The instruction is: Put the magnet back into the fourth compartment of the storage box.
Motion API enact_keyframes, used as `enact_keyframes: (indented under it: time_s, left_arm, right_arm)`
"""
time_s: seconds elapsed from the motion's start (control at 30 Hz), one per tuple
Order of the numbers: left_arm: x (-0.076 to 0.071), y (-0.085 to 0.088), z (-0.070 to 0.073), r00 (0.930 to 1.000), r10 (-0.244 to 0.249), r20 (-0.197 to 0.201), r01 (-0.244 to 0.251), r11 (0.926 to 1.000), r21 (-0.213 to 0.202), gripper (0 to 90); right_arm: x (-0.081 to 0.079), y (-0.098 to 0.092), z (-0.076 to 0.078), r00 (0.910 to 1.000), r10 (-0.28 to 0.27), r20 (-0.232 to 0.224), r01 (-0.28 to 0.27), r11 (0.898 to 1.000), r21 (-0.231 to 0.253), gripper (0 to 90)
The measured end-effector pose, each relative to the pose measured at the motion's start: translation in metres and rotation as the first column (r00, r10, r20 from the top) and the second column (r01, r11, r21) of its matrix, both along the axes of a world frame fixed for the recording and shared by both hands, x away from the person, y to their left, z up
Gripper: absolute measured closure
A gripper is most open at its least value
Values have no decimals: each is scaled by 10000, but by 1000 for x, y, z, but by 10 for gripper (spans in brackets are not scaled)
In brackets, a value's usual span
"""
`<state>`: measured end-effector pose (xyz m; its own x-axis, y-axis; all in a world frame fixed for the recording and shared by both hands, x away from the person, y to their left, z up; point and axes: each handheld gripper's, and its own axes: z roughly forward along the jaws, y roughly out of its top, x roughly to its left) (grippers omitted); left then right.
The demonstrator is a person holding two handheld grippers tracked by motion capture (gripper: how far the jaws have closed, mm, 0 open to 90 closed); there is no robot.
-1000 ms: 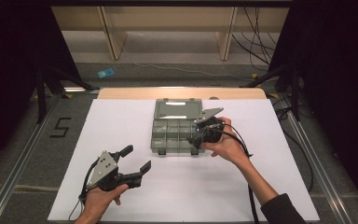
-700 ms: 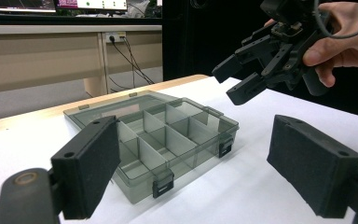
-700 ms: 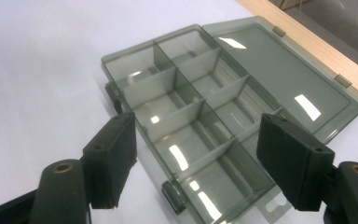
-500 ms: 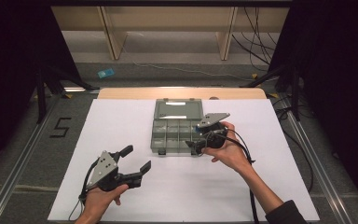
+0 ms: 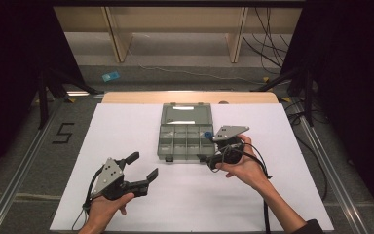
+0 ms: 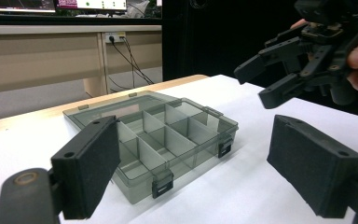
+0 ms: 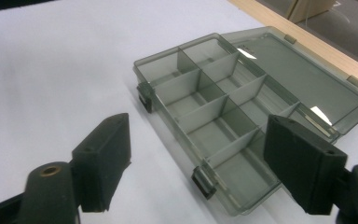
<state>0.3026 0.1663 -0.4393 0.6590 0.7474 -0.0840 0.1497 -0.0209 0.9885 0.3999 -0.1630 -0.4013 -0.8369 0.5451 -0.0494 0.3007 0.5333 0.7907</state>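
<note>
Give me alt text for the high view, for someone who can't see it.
An open grey compartment box lies on a white table, its lid flat behind it. The right gripper, jaws open and just widened, sits off its near right corner; the left gripper is open, near left.

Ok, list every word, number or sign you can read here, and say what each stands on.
"5": a dark numeral marked on the grey floor left of the table.
Screens at the top of the left gripper view: coloured marks, too small to read.
Pale strip on the open lid of the compartment box: no legible print.
Nothing else readable.
</note>
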Motion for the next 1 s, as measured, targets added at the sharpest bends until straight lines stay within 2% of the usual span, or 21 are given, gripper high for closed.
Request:
enact_keyframes:
  time_s: [0.13,0.2,0.3,0.4,0.47,0.53,0.7,0.8,0.93,1.0]
  left_arm:
    - [-1,0,1,10000,32,-44,-32,10000,70,160]
    - [0,0,0,10000,-25,3,25,10000,13,160]
    - [-1,0,0,10000,6,-32,-6,10000,55,160]
    - [-1,0,1,10000,-3,-59,3,10000,70,160]
    - [-1,0,1,10000,-25,-60,25,10000,60,160]
    - [-1,0,1,10000,-42,-70,42,10000,57,160]
    - [-1,-1,0,9999,-73,-97,73,10000,66,160]
    - [-1,-1,0,9999,-90,-107,91,9999,63,160]
    - [0,-1,0,9999,-166,-47,166,9999,-18,160]
    - [-1,-1,0,9999,-156,-72,156,9999,2,160]
  right_arm:
    - [-6,-4,-3,9999,-101,95,97,9991,416,205]
    - [-9,-6,-4,9998,-213,-62,216,9974,682,184]
    - [-12,-10,-6,9994,-334,34,328,9930,1131,204]
    - [-16,-13,-8,9993,-354,-95,363,9914,1256,199]
    - [-19,-15,-8,9987,-497,78,481,9879,1472,202]
    - [-23,-17,-8,9989,-473,-23,470,9856,1627,202]
    - [-31,-25,-10,9978,-648,118,614,9803,1877,202]
    - [-35,-29,-12,9978,-661,-13,651,9774,2012,202]
    - [-40,-35,-14,9970,-770,21,748,9747,2106,201]
    - [-42,-37,-15,9959,-898,124,847,9700,2277,201]
